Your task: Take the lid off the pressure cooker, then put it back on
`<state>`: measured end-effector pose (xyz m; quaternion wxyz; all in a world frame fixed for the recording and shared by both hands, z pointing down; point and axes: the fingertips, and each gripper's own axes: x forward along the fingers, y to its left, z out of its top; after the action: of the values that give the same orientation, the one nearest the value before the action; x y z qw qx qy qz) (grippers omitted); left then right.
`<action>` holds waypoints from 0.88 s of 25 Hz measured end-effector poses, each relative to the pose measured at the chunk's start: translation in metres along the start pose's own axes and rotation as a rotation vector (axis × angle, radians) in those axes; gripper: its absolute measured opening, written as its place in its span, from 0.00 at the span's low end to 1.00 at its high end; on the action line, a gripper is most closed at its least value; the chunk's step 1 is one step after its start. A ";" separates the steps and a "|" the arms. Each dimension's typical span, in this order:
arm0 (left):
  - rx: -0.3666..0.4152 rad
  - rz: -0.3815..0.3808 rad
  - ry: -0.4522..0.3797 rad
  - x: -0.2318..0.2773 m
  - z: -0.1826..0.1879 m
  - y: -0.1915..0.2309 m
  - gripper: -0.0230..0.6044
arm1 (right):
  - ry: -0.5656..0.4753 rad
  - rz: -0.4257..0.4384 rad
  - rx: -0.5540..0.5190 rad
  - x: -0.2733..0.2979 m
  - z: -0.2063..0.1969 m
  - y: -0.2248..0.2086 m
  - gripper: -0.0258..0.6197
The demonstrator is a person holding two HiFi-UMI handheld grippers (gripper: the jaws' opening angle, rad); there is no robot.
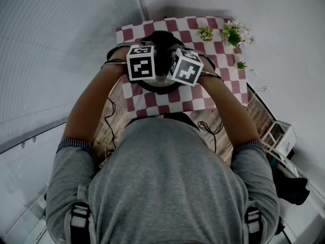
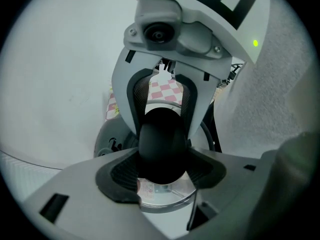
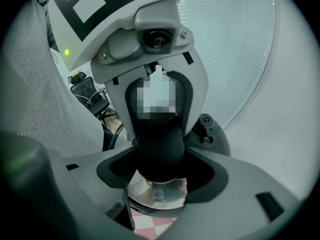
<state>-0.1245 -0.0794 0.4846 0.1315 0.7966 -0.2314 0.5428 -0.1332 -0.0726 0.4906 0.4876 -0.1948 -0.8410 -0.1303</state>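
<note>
Head view: left gripper (image 1: 151, 77) and right gripper (image 1: 175, 75) meet over the pressure cooker (image 1: 162, 40), which stands mid checked cloth (image 1: 152, 103).
Left gripper view: jaws clamp the lid handle (image 2: 160, 144).
Right gripper view: the same handle is clamped (from the opposite side).
Judged: lid removal in hand. Next, lift level, hands together.

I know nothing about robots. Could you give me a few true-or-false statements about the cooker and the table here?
1. The left claw and the right claw are both clamped on the rounded black handle of the shiny metal pressure cooker lid. True.
2. The tablecloth is plain blue. False: it is a red-and-white checked tablecloth.
3. At that cloth's far right corner stand small green potted plants. True.
4. The two claws work at opposite ends of the table. False: they face each other closely on the one handle.
</note>
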 end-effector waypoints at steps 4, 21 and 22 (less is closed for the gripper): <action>-0.034 0.040 -0.008 -0.009 0.008 -0.003 0.52 | -0.015 -0.005 -0.050 -0.013 0.003 0.003 0.49; -0.065 0.130 -0.020 -0.010 0.042 -0.039 0.52 | 0.002 -0.036 -0.137 -0.040 -0.020 0.037 0.49; -0.055 0.129 -0.023 -0.011 0.043 -0.042 0.52 | 0.004 -0.044 -0.130 -0.041 -0.021 0.040 0.49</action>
<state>-0.0718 -0.0608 0.4603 0.1155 0.7823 -0.2987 0.5342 -0.0807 -0.0535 0.4665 0.4728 -0.2073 -0.8338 -0.1958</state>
